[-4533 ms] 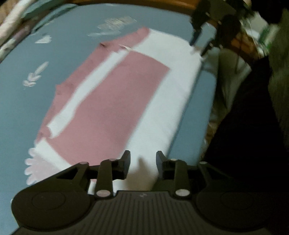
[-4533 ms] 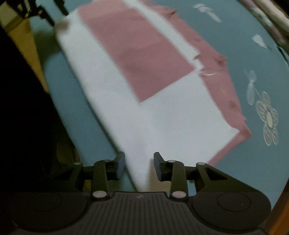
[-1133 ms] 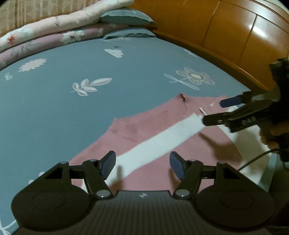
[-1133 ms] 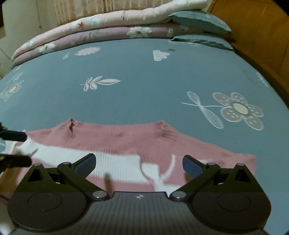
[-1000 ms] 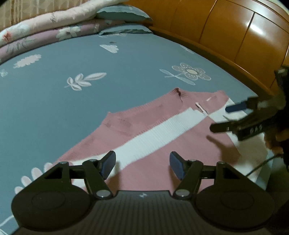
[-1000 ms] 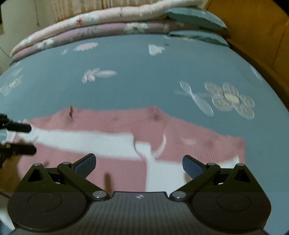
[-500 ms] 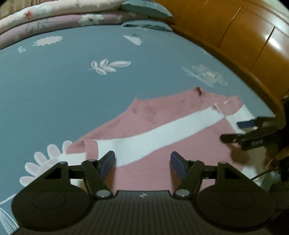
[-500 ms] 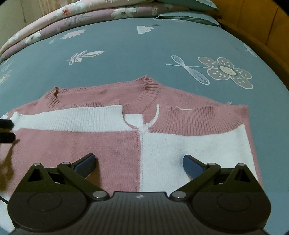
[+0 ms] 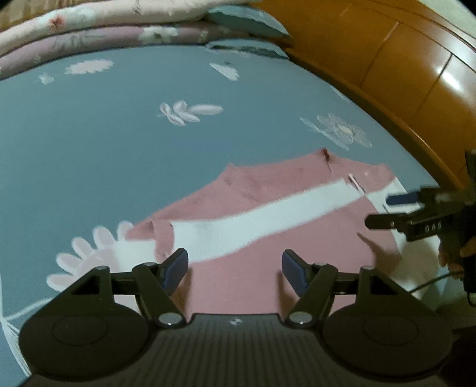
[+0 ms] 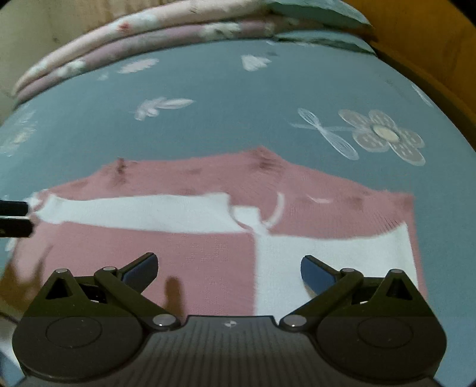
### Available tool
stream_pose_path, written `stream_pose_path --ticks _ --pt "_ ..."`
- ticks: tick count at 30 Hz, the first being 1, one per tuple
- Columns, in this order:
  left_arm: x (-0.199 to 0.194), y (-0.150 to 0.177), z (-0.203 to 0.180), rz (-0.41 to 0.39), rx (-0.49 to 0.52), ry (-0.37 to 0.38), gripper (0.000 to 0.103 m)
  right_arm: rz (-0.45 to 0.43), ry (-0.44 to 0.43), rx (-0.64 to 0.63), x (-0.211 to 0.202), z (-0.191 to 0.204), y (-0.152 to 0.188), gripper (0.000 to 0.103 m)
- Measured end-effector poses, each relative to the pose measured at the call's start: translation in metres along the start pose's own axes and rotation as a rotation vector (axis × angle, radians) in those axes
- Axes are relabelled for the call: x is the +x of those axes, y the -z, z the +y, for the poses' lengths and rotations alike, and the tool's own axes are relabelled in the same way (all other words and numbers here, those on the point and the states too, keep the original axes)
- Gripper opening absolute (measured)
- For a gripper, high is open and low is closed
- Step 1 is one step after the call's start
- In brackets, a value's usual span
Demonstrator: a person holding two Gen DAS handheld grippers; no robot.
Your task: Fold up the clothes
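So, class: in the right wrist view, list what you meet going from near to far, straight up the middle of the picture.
Right gripper → pink and white sweater → blue flowered bedsheet → stacked quilts.

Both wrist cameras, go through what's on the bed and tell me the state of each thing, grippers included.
Sweater: lying flat on the bed, partly folded, held by neither gripper.
Left gripper: open, empty, above the sweater.
Right gripper: open, empty, above the sweater.
Bedsheet: spread smooth.
Quilts: folded, stacked at the far edge.
Pillows: stacked beside the quilts.
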State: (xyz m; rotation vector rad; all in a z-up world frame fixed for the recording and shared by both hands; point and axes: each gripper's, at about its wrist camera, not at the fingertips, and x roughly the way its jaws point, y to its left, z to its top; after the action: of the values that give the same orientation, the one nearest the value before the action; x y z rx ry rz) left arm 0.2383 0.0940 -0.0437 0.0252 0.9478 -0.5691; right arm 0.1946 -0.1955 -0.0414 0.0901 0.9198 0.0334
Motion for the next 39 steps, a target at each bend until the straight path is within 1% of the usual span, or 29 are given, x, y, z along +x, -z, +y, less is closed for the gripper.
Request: stream_pose_path --ticks 2,5,8,11,15,16,20,25,26,28,31,34,37,39 --pt "0.007 0.006 0.001 0.025 -0.014 0.0 0.07 0.007 -0.011 -0.038 0.002 0.009 0.0 0.103" --pt "0.003 0.007 0.002 0.006 -0.039 0.009 0.07 0.033 0.011 -0.087 0.012 0.02 0.006 0.103" --pt "-0.007 0.003 0.0 -0.01 -0.025 0.036 0.07 0.056 0.033 -0.125 0.021 0.028 0.011 0.103" --pt "-0.009 0.006 -0.002 0.014 -0.025 0.056 0.07 0.06 0.019 -0.104 0.02 0.024 0.009 0.103" --pt "-0.003 0.017 -0.003 0.049 -0.033 0.052 0.07 0.053 0.028 -0.105 0.02 0.025 0.011 0.103" --pt "-0.003 0.017 -0.003 0.05 -0.031 0.052 0.07 0.053 0.029 -0.101 0.021 0.025 0.011 0.103" --pt "-0.008 0.007 -0.007 0.006 -0.019 0.062 0.071 0.061 0.026 -0.069 0.021 0.023 0.011 0.103" --pt "0.0 0.01 -0.007 0.023 -0.013 0.064 0.071 0.059 0.04 -0.084 0.016 0.026 0.01 0.103" --pt "0.0 0.01 -0.007 0.022 -0.014 0.059 0.071 0.058 0.038 -0.088 0.014 0.026 0.009 0.103" --pt "-0.001 0.01 -0.005 0.019 -0.015 0.049 0.071 0.025 0.037 -0.107 0.003 0.023 0.008 0.103" --pt "-0.003 0.011 -0.004 0.014 -0.018 0.033 0.071 -0.039 0.08 -0.115 -0.011 0.013 0.004 0.103" --pt "-0.003 0.01 -0.003 0.009 -0.021 0.016 0.071 -0.058 0.163 -0.07 -0.013 -0.011 -0.001 0.103" --pt "-0.002 0.008 -0.003 0.004 -0.025 0.016 0.071 -0.026 0.263 0.05 -0.007 -0.04 0.0 0.103" --pt "-0.002 0.005 -0.004 -0.001 -0.026 0.017 0.071 0.007 0.256 0.142 -0.001 -0.058 0.008 0.103"
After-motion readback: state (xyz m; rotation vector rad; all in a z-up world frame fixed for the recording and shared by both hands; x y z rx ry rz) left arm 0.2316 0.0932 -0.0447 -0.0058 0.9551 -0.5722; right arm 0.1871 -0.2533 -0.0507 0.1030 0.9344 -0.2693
